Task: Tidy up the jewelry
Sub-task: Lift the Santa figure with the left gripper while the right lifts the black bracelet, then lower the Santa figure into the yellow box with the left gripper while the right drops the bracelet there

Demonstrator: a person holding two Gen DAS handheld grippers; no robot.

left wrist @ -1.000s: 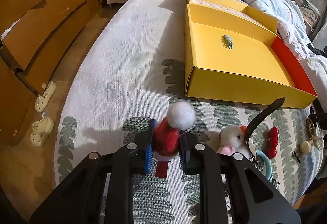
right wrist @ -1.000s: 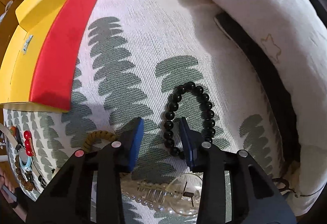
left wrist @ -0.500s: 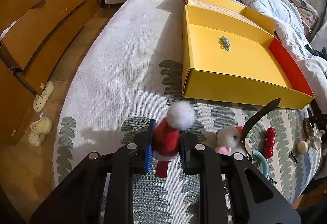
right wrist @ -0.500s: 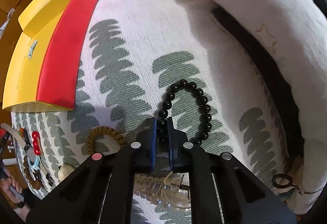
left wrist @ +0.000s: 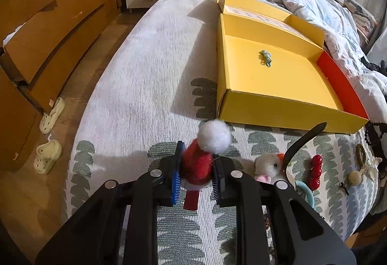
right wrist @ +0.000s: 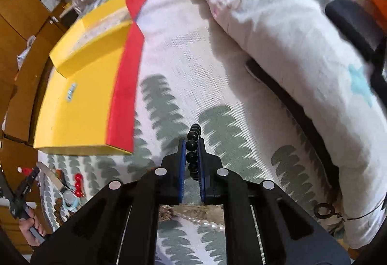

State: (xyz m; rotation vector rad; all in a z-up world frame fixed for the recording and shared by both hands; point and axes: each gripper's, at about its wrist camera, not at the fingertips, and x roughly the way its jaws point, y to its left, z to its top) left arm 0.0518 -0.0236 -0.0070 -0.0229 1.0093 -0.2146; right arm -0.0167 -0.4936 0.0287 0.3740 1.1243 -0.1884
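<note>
Above the patterned bedspread, the right gripper pinches a black bead bracelet tight between its jaws. Beside the yellow box, the left gripper clamps a red Santa-hat clip.

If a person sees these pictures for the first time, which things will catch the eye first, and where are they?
The big open yellow cardboard box with a red side lies on the leaf-patterned bed cover, with one small light-blue clip inside. In front of it, the left gripper clamps a red felt Santa-hat clip with a white pompom. The right gripper is shut on a black round-bead bracelet, lifted above the cover.
</note>
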